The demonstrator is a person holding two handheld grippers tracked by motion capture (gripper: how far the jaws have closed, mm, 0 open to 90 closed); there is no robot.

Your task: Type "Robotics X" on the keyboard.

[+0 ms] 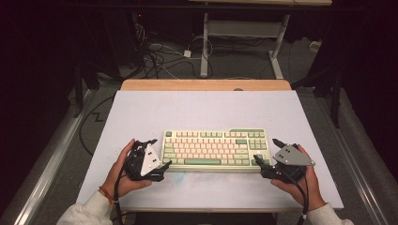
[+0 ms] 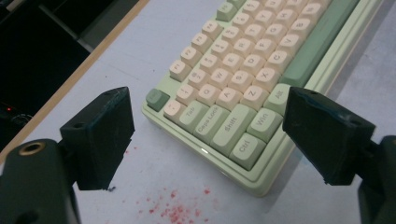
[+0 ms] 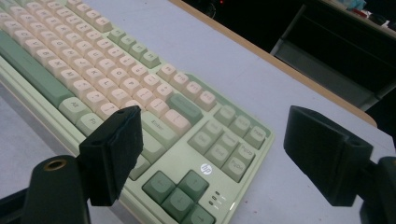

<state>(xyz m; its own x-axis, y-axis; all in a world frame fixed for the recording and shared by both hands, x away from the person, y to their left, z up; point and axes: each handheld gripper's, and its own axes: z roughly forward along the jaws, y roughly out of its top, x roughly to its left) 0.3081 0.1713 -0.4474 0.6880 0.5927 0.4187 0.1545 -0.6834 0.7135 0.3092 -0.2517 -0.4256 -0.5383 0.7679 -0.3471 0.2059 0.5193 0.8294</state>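
Keyboard (image 1: pixel 216 149): green and cream, lying flat near the front middle of the white table (image 1: pixel 197 108).
Left gripper (image 1: pixel 160 157): jaws spread wide, straddling the keyboard's left end.
Right gripper (image 1: pixel 265 151): released likewise, at its right end.

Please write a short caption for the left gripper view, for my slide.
Open left hand-held gripper facing the near-left corner of a green and cream keyboard on a table with red specks.
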